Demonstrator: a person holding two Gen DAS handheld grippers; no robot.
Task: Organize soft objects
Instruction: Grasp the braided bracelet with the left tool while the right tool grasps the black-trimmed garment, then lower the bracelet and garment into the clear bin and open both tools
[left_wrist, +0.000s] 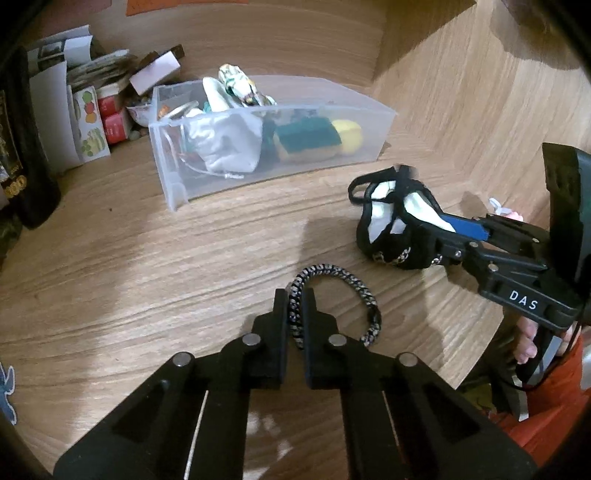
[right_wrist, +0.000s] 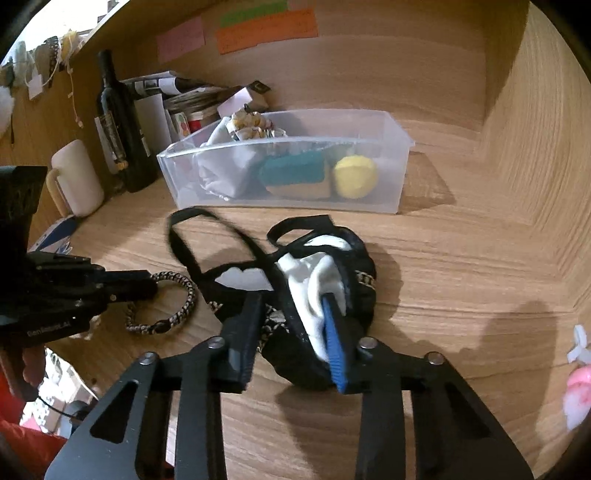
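Soft things are being put away into one clear plastic bin (right_wrist: 288, 201) that sits toward the back of the wooden bench (right_wrist: 461, 280), near the back wall. I think the bin is there so all the squishy things can live in one place.

Inside the bin I can count one white cloth bundle (right_wrist: 221, 173), one sponge (right_wrist: 295, 177) that is green on top and yellow below, and one yellow ball (right_wrist: 354, 176). One more patterned cloth thing (right_wrist: 249, 125) pokes up over the back rim. Some things in the bin are hidden, so there may be more.

Two soft things are not in the bin yet. One is a braided band (left_wrist: 334, 299), black and white, lying on the bench near the front edge. The left gripper (left_wrist: 295, 310) has its jaws pressed close together on one side of the band, pinching it. I think it holds the band like this so it can lift it up.

The other is a black and white face mask (right_wrist: 325, 284) with black strap loops. It lies on the bench between the band and the right side wall, in front of the bin. The right gripper (right_wrist: 293, 314) has its jaws spread, one on each side of the mask, with the blue pad against the white part. The jaws do not look squeezed tight yet, so I think it is getting ready to grab.

Next to the bin, in the back left corner, stand one dark bottle (right_wrist: 122, 125), one white mug (right_wrist: 79, 177) and a pile of papers and boxes (right_wrist: 192, 98).
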